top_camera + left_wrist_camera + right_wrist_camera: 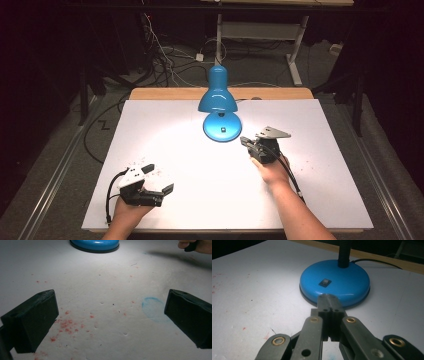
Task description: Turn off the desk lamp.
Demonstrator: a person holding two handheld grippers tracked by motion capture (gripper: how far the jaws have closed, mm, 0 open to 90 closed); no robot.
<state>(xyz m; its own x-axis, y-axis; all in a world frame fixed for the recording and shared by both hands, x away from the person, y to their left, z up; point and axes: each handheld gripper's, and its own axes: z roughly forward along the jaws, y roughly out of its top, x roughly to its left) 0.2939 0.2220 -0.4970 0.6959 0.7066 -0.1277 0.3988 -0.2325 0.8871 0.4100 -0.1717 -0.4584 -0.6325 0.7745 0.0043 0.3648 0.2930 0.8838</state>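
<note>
Pointing at the blue lamp (218,100) standing toward the surface's (175,150) far edge, the right gripper (328,298) sits clenched and empty just beside its base, while the left gripper (159,181), well apart from the lamp, gapes released.

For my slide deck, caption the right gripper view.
Shut right gripper points at the blue lamp base and its switch on the white table.

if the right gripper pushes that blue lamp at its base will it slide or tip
Probably slide: the lamp sits on a wide, flat round base, and the shut right gripper points low at its rim. The glossy base may slip on the smooth white table. The shade hangs forward on a bendy neck, so it might wobble.
</note>
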